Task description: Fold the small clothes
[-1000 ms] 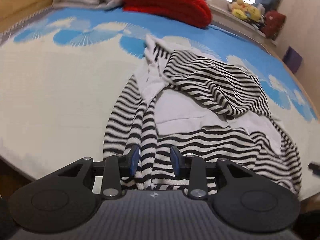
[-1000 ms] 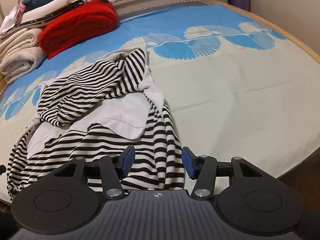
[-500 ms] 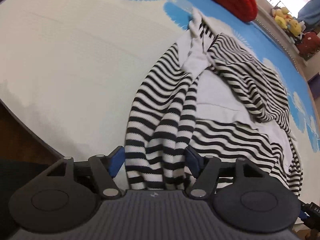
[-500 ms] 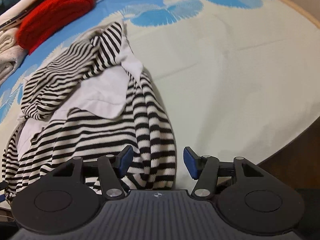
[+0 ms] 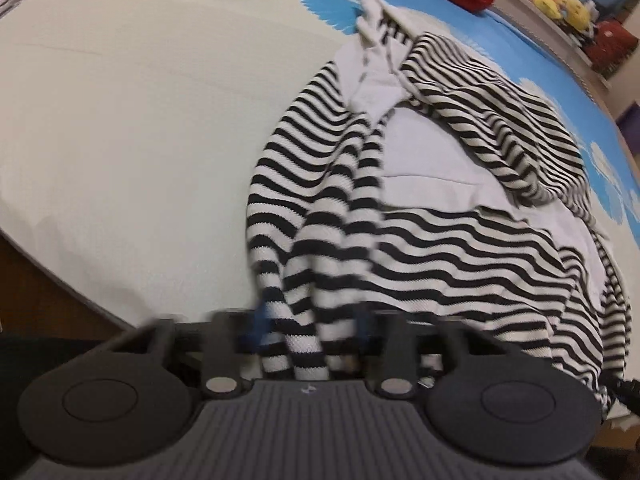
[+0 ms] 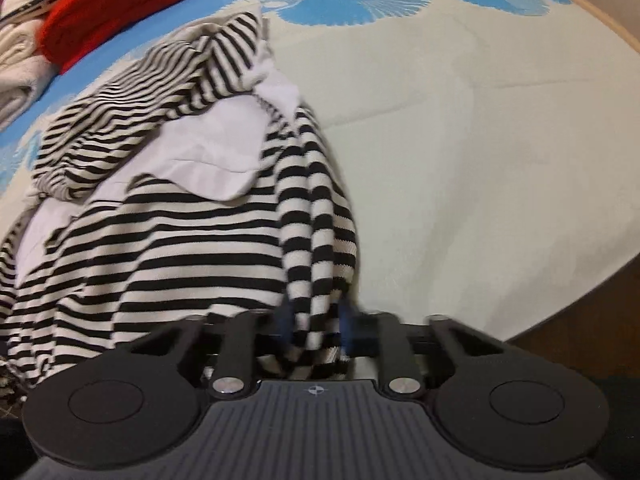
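Striped garment (image 5: 420, 208) hem bunched in both: left gripper (image 5: 310, 326), right gripper (image 6: 314, 330) just closed, pinching it.

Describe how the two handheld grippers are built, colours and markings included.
The left gripper and right gripper look alike. Each has a matte black body with a grey ribbed top plate bearing a small crosshair mark, two round black discs at the sides, black finger arms on silver pivot screws, and blue pads on the fingertips. No cables, hands or sleeves are visible in either view.
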The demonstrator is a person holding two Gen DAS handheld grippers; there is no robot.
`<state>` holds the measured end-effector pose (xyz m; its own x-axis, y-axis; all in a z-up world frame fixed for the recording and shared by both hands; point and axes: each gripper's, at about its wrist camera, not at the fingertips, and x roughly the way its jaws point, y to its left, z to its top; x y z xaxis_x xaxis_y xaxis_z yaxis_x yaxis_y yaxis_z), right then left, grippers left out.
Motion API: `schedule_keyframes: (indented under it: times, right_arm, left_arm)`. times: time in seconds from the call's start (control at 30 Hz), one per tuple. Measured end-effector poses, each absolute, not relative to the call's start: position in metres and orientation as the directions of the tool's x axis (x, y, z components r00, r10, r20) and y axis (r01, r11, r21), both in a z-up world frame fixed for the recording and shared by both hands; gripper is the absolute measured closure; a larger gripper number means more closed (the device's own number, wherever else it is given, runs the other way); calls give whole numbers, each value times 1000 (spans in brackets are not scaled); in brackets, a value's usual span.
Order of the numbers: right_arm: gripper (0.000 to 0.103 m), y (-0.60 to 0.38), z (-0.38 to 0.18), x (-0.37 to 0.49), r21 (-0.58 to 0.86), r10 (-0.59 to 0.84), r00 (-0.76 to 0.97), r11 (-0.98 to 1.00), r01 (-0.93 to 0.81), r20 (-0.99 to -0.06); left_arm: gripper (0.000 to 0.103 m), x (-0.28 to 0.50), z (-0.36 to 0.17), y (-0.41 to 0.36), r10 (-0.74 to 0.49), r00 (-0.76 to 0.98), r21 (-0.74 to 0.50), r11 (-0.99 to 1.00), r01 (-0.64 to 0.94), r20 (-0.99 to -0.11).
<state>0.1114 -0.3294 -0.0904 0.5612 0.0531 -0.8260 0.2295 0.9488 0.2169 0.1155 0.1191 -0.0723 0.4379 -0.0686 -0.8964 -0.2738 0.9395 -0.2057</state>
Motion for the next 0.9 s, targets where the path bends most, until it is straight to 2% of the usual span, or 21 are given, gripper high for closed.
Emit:
schedule_keyframes:
  times: [0.03,0.07,0.2,0.27,0.33,0.4,0.43,0.47,0.53,0.7,0.9]
  right_arm:
    - [95,-330,-87,110,219,50,570,948,232,-820]
    - [97,-333,-82,107,232,46,588,941,244,-807]
    - [97,-352,-52,93,283,12,674,913,294,-739]
    - [97,-358,-53,91,269,5,651,913,306,-759]
    - [97,-361,-67,95,264,24,588,908,325,-809]
    - [95,-362,-84,101,267,54,521,900,344,-852]
    - [94,-361,-88,103,258,52,504,901,347,-862]
    - [89,-359,-89,103,242,40,500,906,347,-865]
    - [79,-354,-88,105,197,6,497,922,334,-868]
    - [69,-350,-91,103,178,-4,487,929,326,-873]
    - [69,-337,-95,101,155,13,466,951,267,-885]
  left_arm:
    - [91,114,-70,120,-82,448,-220,939,-264,-890]
    - [93,113,-66,119,-84,460,-224,940,-258,-884]
    - [93,99,-37,120,-133,541,-289,933,-215,-831]
    - [93,95,-34,116,-141,539,-280,942,-184,-830]
    - [92,99,-45,116,-130,483,-250,949,-193,-866]
    - [87,103,-60,122,-128,423,-247,939,-240,-897]
    - [80,105,-65,126,-134,402,-256,928,-269,-906]
    - [74,107,-68,129,-135,395,-262,921,-289,-909]
    - [70,110,-68,132,-131,392,-260,919,-297,-911]
    - [70,109,-66,127,-121,391,-242,930,-275,-912]
    - [70,109,-70,125,-110,387,-221,941,-255,-916]
